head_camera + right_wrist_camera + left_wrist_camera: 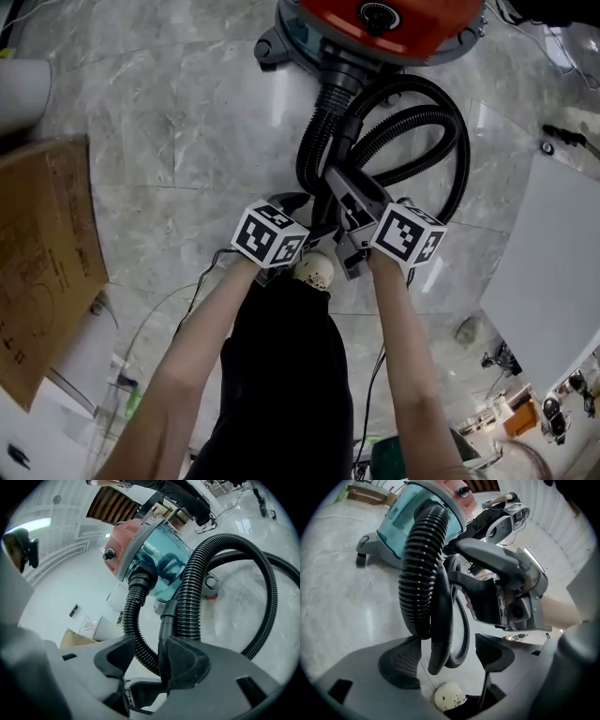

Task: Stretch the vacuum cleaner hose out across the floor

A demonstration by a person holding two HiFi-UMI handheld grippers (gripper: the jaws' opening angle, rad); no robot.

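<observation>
A vacuum cleaner (394, 23) with a red top and a teal body (154, 541) stands on the marble floor. Its black ribbed hose (450, 122) lies coiled in loops in front of it. In the left gripper view my left gripper (447, 656) is wide open, and the hose (419, 573) and its smooth end cuff (436, 648) hang between the jaws without touching the pads. My right gripper (150, 660) is partly open around the hose (197, 583). A smooth cuff (164, 630) rests against its right pad (187, 663), and the left pad stands apart from the hose.
A cardboard box (47, 253) lies at the left and a white cylinder (23, 94) above it. A white panel (553, 272) fills the right side. Thin cables (169, 300) run over the floor near the person's black trousers (291, 375). Small clutter sits at the bottom right.
</observation>
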